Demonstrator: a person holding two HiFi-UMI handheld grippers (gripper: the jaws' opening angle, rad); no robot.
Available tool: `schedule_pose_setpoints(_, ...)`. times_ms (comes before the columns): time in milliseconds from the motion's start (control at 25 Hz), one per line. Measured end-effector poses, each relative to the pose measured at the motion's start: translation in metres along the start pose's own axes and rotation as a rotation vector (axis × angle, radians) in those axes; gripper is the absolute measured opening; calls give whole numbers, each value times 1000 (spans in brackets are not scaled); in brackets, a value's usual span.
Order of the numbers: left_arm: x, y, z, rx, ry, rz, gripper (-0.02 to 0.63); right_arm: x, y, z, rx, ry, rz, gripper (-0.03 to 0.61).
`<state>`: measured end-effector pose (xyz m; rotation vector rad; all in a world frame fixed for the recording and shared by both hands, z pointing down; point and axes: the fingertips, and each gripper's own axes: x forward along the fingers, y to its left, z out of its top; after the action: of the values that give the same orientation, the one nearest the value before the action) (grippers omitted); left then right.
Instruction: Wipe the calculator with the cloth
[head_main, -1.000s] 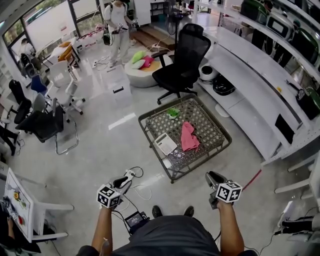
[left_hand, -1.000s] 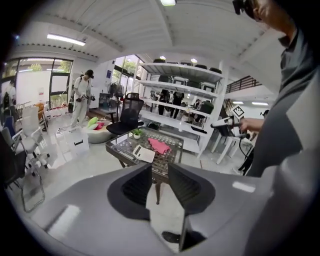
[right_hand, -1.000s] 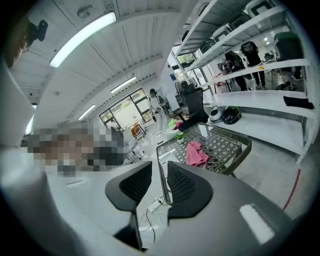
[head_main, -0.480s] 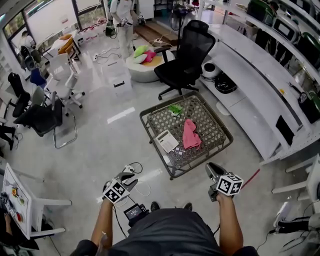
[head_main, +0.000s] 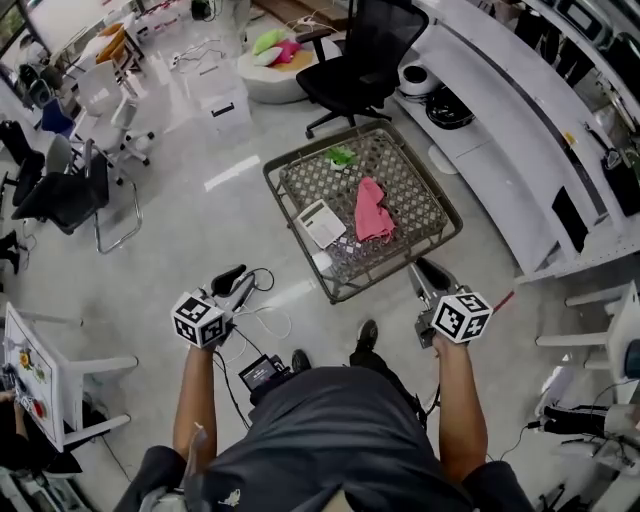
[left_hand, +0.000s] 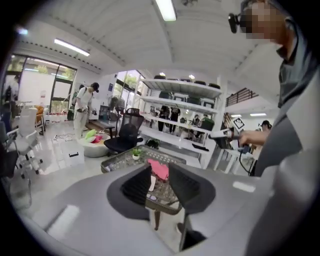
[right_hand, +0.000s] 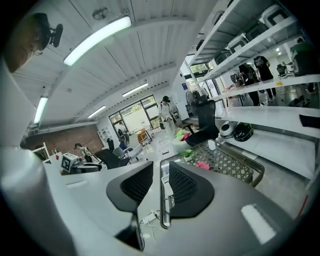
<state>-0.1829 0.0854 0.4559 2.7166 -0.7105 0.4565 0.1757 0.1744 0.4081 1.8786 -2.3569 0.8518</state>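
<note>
Calculator lies flat on the left half of the low mesh table, upper centre of the head view. It is untouched, and wiping has not begun.

Lower left of frame: left gripper is held out in front of the body, above the bare floor and well short of the table. Its own view shows the jaws apart with nothing between the pads, and the table shows through the gap. Judgement: it is aimed at the work area for the approach, not yet for contact.

Just right of it: loose cables trail on the floor between the person and the table. This is a possible snag for the feet.

Centre: on the mesh, the pink cloth lies crumpled just beside the calculator, on its right. The two look apart, though the gap is too small to be sure. A small green plant stands near the far rim, clear of both.

Lower right of frame: right gripper is near the table's near right corner, closer in than the left one. Its jaws stand narrowly apart, have just been opening a little, and hold nothing. Only the table's edge shows between them.

Far right: a long white counter plays no part in the task.

Reading: the cloth sits on the right gripper's side, so that one is likely to take it. The left would then be free to steady the calculator. Next need: close the remaining distance and widen the right jaws for the bunched fabric.
</note>
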Motion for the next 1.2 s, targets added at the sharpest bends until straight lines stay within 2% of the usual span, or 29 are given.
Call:
schedule_pose_setpoints(120, 5, -2, 27, -115, -114, 63, 127, 8, -17, 13, -21, 4, 37, 89)
schedule_pose_setpoints(200, 13, -4, 38, -158, -162, 94, 133, 14, -30, 24, -48, 6, 62, 98)
schedule_pose_setpoints(480, 42, -15, 58, -160, -199, 178, 158, 32, -67, 42, -79, 39, 137, 106)
schedule_pose_setpoints(680, 60, -29, 67, -154, -197, 230, 161, 52, -88, 49, -84, 73, 208, 110)
schedule_pose_setpoints(1000, 45, -30, 70, -186, -211, 338, 163, 81, -94, 60, -97, 103, 304, 110)
schedule_pose_setpoints(1200, 43, -36, 75, -177, -208, 392, 163, 90, -98, 66, -93, 106, 349, 112)
